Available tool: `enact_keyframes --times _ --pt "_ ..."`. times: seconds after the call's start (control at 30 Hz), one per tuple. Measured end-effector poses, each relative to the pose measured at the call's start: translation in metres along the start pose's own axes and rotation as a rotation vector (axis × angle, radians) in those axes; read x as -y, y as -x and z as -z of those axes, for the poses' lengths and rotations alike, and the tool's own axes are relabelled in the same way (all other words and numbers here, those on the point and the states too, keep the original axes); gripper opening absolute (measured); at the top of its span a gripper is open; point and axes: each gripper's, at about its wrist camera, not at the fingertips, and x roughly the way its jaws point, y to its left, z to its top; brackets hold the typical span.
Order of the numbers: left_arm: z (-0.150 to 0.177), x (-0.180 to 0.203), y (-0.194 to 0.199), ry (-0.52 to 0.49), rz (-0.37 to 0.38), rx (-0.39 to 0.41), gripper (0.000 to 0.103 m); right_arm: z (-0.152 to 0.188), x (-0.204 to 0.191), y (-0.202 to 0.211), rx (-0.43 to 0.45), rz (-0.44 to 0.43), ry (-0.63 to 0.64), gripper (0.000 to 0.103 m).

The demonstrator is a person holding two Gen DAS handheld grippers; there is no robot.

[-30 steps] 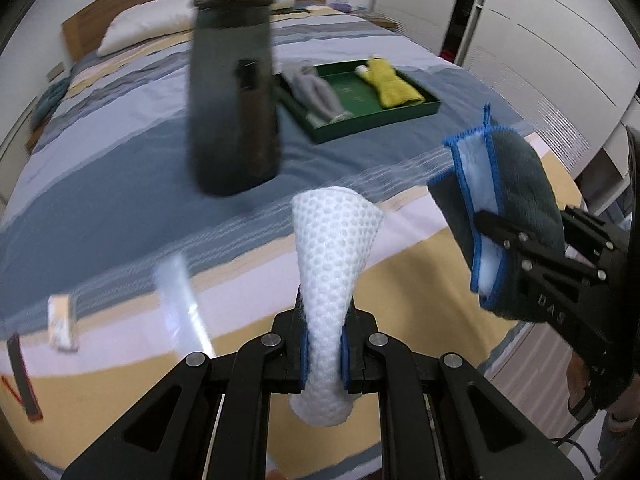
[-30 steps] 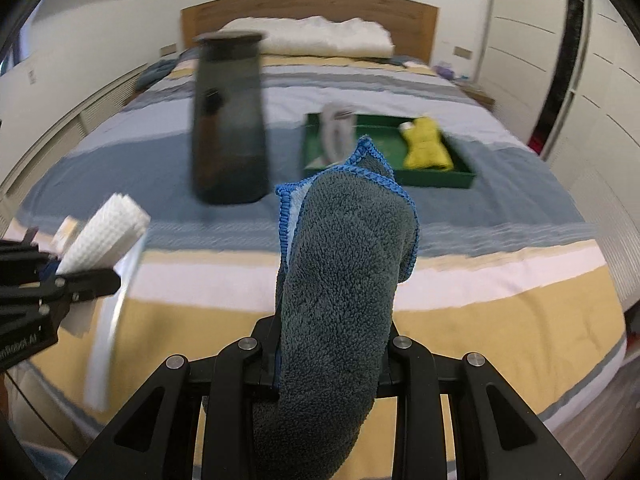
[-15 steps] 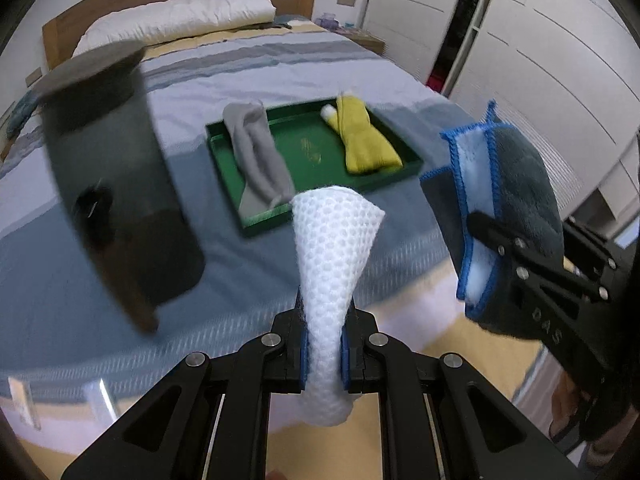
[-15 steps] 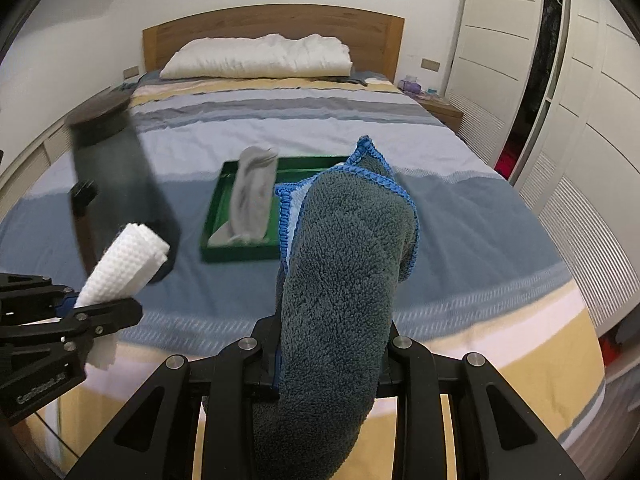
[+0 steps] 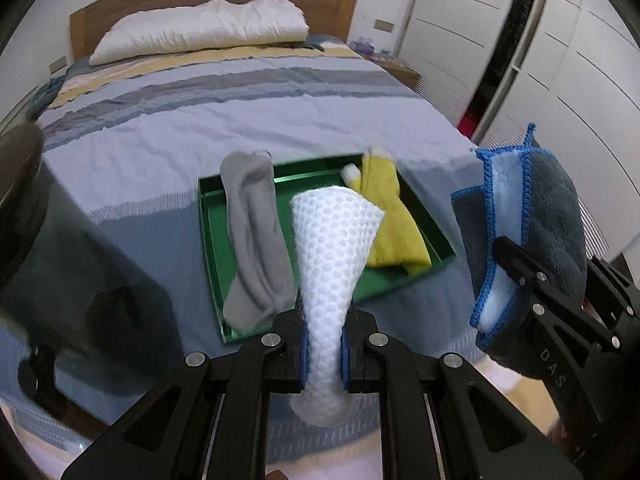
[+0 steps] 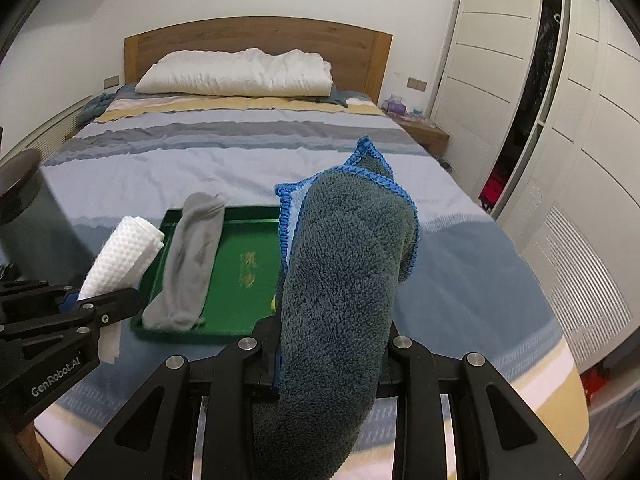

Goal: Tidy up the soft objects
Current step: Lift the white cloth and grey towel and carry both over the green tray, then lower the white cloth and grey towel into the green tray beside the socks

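Both tools have come closer to the green tray since the earlier frame — it now lies just ahead on the bed. Left tool: clamped on a white waffle cloth, which stands upright between its fingers. Right tool: clamped on a dark grey towel with blue edging. Tray holds a grey sock on its left side and a yellow cloth on its right. Dark blurred container at far left. White pillow against the wooden headboard.

Sock apparently inside tray
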Motion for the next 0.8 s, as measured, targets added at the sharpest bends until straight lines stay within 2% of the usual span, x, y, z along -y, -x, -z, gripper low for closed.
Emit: enact_keyframes --times 0.23,0.43,0.57,0.8 --pt "-0.019 0.000 -0.027 0.033 -0.012 0.013 0.009 -0.020 -0.007 -0.056 -0.006 0.004 0.013 0.028" --pt "-0.030 -0.003 -0.060 0.057 -0.053 0.008 0.009 -0.042 -0.007 -0.106 -0.026 -0.002 0.024 0.028" --pt "-0.032 -0.004 -0.081 0.063 -0.071 0.001 0.009 -0.059 -0.012 -0.140 -0.038 0.003 0.057 0.028" --pt "-0.033 0.002 -0.108 0.060 -0.078 -0.018 0.009 -0.068 -0.022 -0.177 -0.059 -0.007 0.140 0.028"
